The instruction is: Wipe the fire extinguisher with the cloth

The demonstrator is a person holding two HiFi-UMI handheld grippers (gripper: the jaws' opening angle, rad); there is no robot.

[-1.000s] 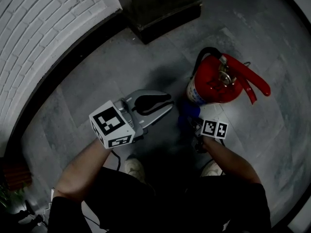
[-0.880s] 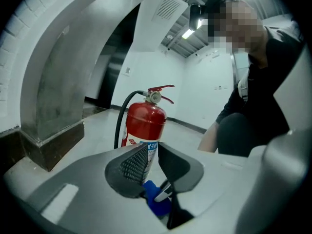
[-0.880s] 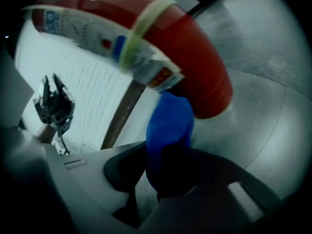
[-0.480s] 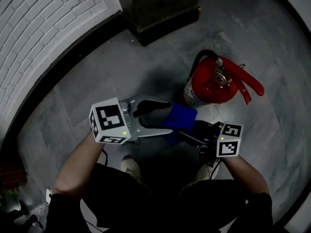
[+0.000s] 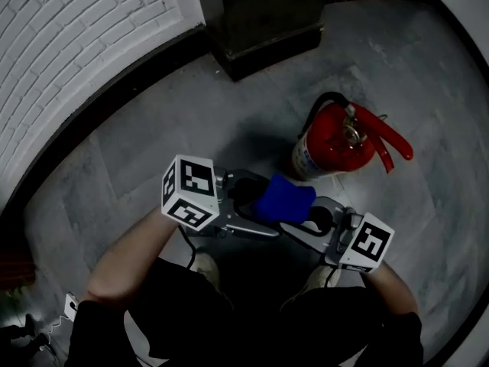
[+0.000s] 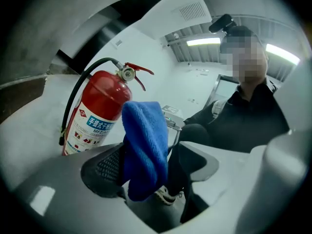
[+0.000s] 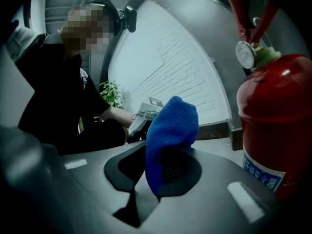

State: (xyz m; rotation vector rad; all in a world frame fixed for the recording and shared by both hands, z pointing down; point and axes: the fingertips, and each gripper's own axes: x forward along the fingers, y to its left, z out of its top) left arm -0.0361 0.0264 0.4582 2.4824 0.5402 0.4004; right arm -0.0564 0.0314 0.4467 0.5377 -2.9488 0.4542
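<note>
Cloth sits pinched in your right gripper, between the jaws of your left gripper, which have just opened wide, near the fire extinguisher.

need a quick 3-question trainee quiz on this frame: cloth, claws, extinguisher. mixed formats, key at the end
1. True or false: the fire extinguisher lies on its side.
2. Which claw is clamped on the blue cloth? A) left claw B) right claw C) neither
3. Fill in: the left claw's jaws stand ____ with the blue cloth between them.
Key: 1 false, it stands upright. 2 B. 3 open; they have just been opening and do not press on the blue cloth.
</note>
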